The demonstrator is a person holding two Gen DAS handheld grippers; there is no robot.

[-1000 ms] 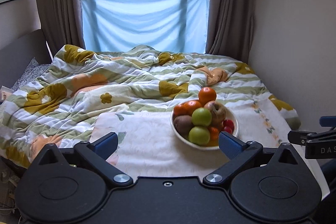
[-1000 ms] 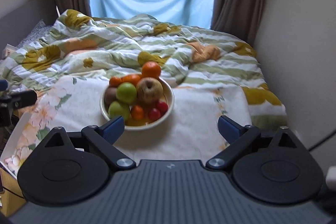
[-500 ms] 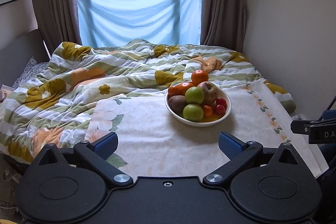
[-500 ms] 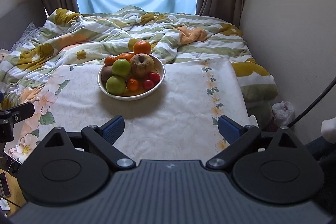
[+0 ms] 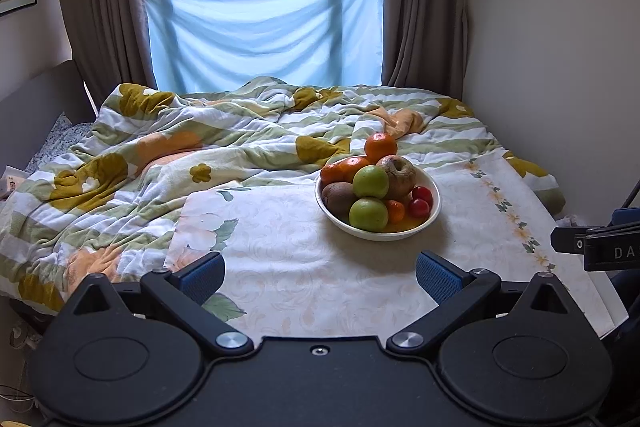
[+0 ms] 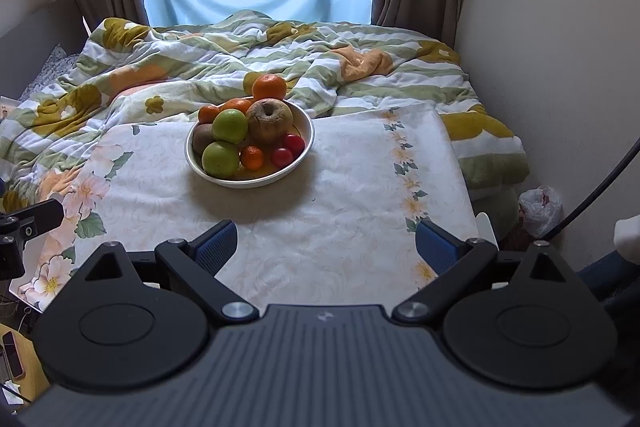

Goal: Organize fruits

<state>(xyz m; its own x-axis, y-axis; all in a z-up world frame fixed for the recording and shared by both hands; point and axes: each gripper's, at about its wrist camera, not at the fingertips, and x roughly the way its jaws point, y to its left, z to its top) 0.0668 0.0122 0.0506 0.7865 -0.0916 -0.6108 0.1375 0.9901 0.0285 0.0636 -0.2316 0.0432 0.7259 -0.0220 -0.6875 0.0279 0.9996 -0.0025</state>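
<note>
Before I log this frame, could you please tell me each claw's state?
Left claw: open, holding nothing.
Right claw: open, holding nothing.

The left gripper (image 5: 320, 273) hovers over the near edge of a floral-clothed counter (image 5: 288, 267), its blue-padded fingers (image 5: 202, 275) spread wide with nothing between them. At about one o'clock ahead stands a white bowl (image 5: 434, 215) heaped with fruit: two green apples (image 5: 369, 214), a brown wrinkled apple (image 5: 400, 175), a kiwi (image 5: 338, 195), oranges (image 5: 381, 147) and two cherry tomatoes (image 5: 420, 207). Beyond lies a rumpled flowered quilt (image 5: 160, 163) on a bed. At three o'clock, part of the right gripper (image 5: 592, 247) shows.
</note>
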